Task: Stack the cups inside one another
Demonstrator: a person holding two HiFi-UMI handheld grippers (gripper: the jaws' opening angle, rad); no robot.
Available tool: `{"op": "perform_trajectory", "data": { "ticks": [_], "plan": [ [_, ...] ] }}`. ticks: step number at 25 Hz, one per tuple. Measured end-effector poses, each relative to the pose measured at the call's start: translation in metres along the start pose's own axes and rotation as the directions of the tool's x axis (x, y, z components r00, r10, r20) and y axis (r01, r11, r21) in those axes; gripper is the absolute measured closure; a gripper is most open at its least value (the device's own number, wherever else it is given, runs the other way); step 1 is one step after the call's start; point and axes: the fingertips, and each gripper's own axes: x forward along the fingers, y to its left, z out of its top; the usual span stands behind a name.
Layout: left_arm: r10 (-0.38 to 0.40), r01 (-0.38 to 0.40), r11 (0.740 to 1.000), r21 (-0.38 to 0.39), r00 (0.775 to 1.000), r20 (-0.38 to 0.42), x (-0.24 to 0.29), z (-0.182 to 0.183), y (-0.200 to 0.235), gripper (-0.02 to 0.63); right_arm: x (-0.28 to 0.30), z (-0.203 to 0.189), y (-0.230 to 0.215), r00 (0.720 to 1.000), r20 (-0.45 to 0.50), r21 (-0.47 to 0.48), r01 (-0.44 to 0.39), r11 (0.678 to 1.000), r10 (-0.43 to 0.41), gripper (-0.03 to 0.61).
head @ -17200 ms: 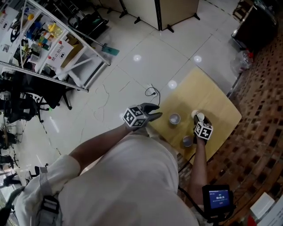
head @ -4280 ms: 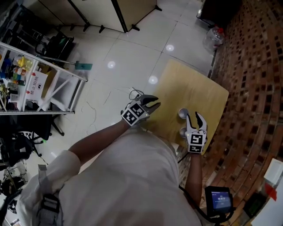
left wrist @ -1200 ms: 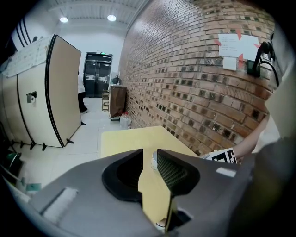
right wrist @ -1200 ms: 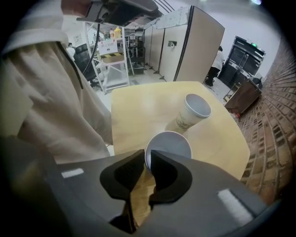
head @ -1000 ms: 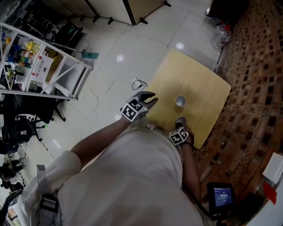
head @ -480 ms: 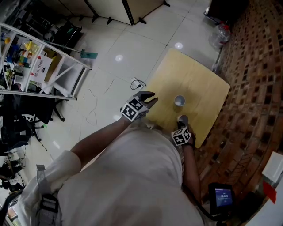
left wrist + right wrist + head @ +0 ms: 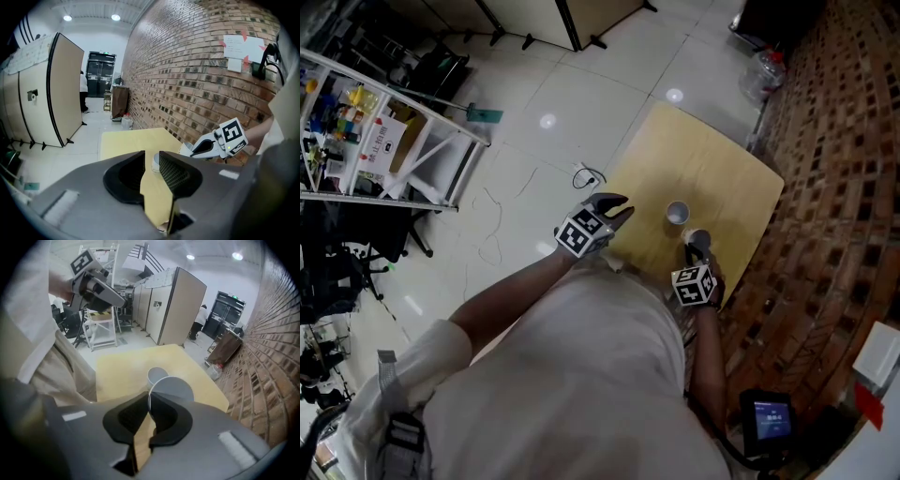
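Pinching the raised cup [image 7: 174, 389] by its rim, my right claw [image 7: 149, 404] leaves its base free for nesting; left claw [image 7: 151, 164] part-open, empty.

A brick wall [image 7: 834, 169] is running beside the pale wood worktop [image 7: 712, 159], glossy white floor tiles [image 7: 581, 94] are reflecting ceiling lights [image 7: 116, 17], and a cluttered white rack [image 7: 370, 131] and beige partitions [image 7: 63, 89] are standing farther off.

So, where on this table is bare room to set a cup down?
Free: the far half of the pale square wooden table, beyond the standing small white cup; also the strip between that cup and the left tongs. Crowded: the near edge, where the right tongs grip the second white cup.
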Motion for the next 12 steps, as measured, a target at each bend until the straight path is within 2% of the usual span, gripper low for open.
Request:
{"op": "perform_trajectory", "data": {
  "ticks": [6,12],
  "plan": [
    [0.004,-0.004,1.0,-0.01,1.0,0.008,0.002,0.001,0.002,0.5,-0.008,0.031,-0.017,0.999,0.047,-0.041,0.025,0.999,-0.023,0.557],
    [0.028,-0.027,0.999,-0.03,1.0,0.01,0.003,-0.003,0.008,0.5,0.004,0.048,-0.02,0.998,0.062,-0.082,0.002,0.997,0.003,0.557]
  ]
}}
